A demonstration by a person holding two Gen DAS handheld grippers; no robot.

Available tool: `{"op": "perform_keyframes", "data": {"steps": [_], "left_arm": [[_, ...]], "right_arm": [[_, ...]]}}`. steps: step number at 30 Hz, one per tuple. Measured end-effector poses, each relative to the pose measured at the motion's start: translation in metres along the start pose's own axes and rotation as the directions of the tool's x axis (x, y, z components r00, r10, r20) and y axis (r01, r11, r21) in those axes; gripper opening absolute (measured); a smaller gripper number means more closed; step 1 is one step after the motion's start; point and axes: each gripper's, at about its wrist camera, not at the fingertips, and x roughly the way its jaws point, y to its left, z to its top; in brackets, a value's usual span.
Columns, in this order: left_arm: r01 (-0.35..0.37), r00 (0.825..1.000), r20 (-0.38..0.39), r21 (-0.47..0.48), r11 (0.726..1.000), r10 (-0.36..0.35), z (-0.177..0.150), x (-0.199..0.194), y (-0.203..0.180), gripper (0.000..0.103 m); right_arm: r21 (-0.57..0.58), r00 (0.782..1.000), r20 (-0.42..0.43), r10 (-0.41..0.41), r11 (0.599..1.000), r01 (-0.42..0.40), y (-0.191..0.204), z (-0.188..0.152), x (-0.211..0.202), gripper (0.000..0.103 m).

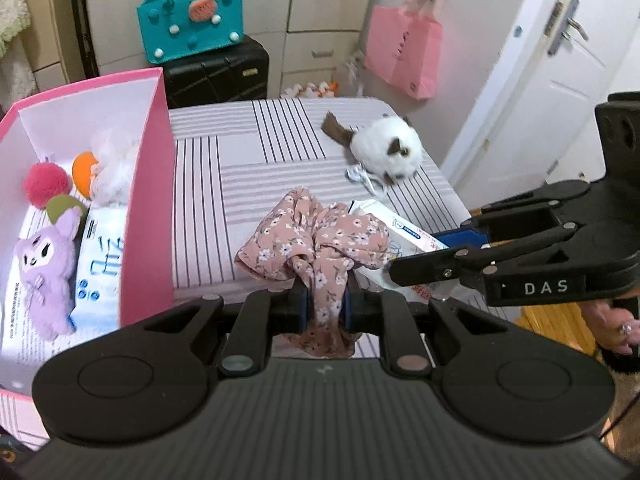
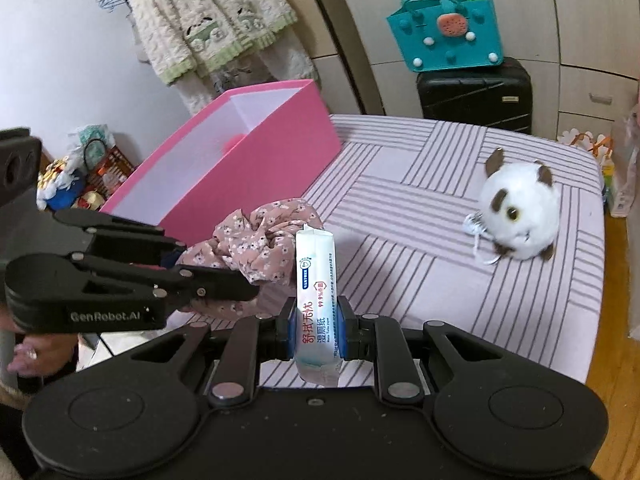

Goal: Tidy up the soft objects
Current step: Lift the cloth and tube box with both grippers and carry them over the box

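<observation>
Around the striped bedspread point(image 2: 440, 200) there's plenty going on: a black suitcase point(image 2: 476, 94) with a teal tote bag point(image 2: 448, 36) on top, a pink paper bag point(image 1: 404, 52) hanging by the white door point(image 1: 560, 80), and fleecy garments point(image 2: 208, 20) hung on the wall. A white-and-brown plush toy point(image 2: 520, 216) lies on the bed to the right, well apart from both grippers, with a small white cord just beside it.

Now the pink box point(image 1: 148, 200) on the left side of the bed, open at the top. Inside it: a purple plush point(image 1: 44, 268), a red pompom point(image 1: 46, 184), an orange piece point(image 1: 82, 172), something white and fluffy point(image 1: 114, 168), and a white packet with blue print point(image 1: 100, 272).

The left gripper point(image 1: 324, 304) is clamped on the pink floral scrunchie point(image 1: 320, 240), which bunches up above the fingers, close beside the box's near wall. The right gripper point(image 2: 316, 328) is clenched around an upright wet-wipes packet point(image 2: 316, 280), right next to the scrunchie.
</observation>
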Motion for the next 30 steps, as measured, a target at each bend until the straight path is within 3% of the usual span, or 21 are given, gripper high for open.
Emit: {"op": "perform_keyframes", "data": {"steps": [8, 13, 23, 30], "left_arm": [[0.041, 0.995, -0.090, 0.016, 0.999, -0.039, -0.015, -0.029, 0.013, 0.015], [0.093, 0.980, -0.172, -0.017, 0.995, -0.095, -0.021, -0.050, 0.025, 0.015], [0.116, 0.974, -0.192, -0.028, 0.993, -0.120, -0.034, -0.105, 0.047, 0.015], [0.075, 0.980, -0.183, 0.003, 0.997, -0.073, -0.029, -0.143, 0.063, 0.015]], "right_arm": [[-0.059, 1.000, -0.019, 0.020, 0.998, -0.021, 0.035, -0.010, -0.011, 0.022], [-0.082, 0.996, -0.048, 0.081, 0.993, -0.084, 0.054, -0.012, -0.016, 0.022], [-0.091, 0.973, -0.095, 0.210, 0.971, -0.219, 0.097, 0.004, -0.016, 0.022], [-0.082, 0.957, -0.099, 0.274, 0.956, -0.282, 0.125, 0.026, -0.015, 0.023]]}}
